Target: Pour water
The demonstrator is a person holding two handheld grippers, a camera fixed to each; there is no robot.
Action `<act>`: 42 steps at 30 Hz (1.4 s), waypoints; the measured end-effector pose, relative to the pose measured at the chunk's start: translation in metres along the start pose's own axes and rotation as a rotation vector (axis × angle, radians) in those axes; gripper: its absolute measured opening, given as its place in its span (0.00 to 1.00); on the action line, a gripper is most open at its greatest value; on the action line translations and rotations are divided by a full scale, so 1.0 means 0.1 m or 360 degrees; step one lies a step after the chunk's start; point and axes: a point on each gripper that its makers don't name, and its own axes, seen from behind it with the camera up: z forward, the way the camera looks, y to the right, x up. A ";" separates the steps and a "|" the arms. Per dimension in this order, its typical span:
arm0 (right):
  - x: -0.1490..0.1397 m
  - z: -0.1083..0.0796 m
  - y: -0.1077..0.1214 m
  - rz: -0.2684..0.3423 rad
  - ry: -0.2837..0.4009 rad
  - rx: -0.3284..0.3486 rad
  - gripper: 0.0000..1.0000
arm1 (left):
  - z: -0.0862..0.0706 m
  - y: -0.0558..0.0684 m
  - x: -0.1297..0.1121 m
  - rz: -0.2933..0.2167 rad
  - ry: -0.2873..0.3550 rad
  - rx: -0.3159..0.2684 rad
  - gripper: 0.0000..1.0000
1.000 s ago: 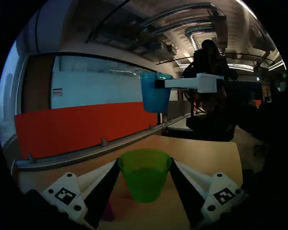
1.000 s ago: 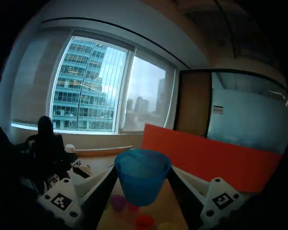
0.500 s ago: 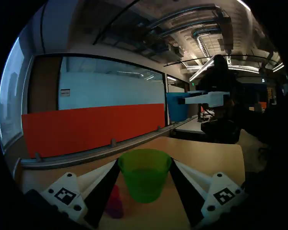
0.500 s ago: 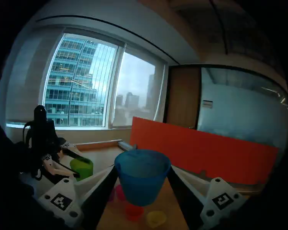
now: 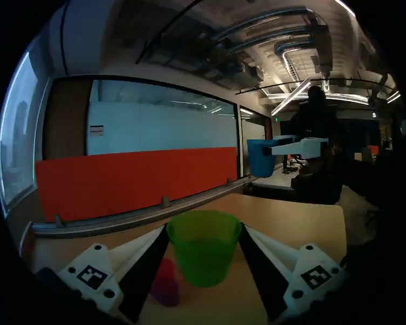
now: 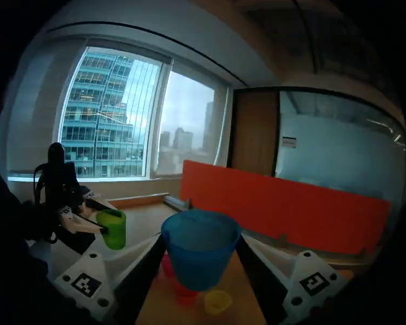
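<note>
Your left tongs (image 5: 203,234) clamp the green cup (image 5: 204,254), a finger on each side; your right tongs (image 6: 201,235) hold the blue cup (image 6: 201,257) the same way. Both cups stand upright, mouths up, long axes vertical, over the counter (image 5: 295,216). A magenta cup (image 5: 165,281) sits beneath the green one, and a red cup (image 6: 182,288) and a yellow cup (image 6: 218,301) beneath the blue. Since a second ago the blue cup has dropped lower in the left gripper view, and the green cup has entered the right gripper view.
</note>
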 end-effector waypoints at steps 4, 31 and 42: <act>-0.07 0.00 -0.02 0.0005 -0.0021 0.0008 0.92 | -0.01 0.02 -0.05 -0.0004 -0.0032 -0.0012 0.88; -0.88 -0.10 -0.17 0.0050 -0.0275 0.0104 0.93 | -0.02 0.10 -0.62 0.0070 -0.0312 -0.0099 0.89; -1.19 -0.09 -0.24 0.0043 -0.0372 0.0153 0.93 | 0.00 0.17 -0.92 0.0068 -0.0434 -0.0142 0.89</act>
